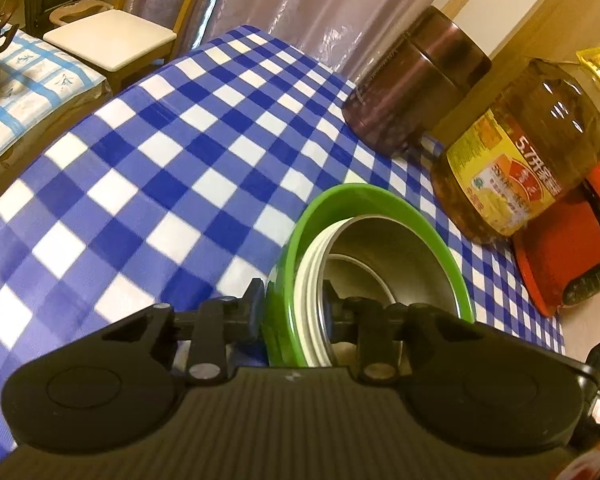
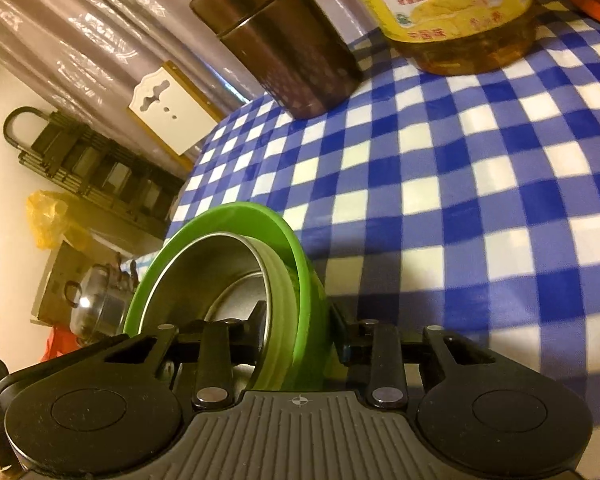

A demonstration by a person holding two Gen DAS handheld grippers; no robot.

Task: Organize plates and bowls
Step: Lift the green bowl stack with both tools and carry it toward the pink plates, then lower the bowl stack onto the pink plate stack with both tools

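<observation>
The left gripper (image 1: 294,304) and right gripper (image 2: 296,332) each pinch their fingers on opposite rims of the stacked bowls (image 1: 380,240), green outside, steel inside, over the checked desk (image 1: 160,152). Best keep both sides level, so nothing slips.

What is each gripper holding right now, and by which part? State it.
Both hold the same nested stack: the left gripper and right gripper each clamp the rim of the green bowl together with the steel bowl inside, one finger inside, one outside.
</observation>
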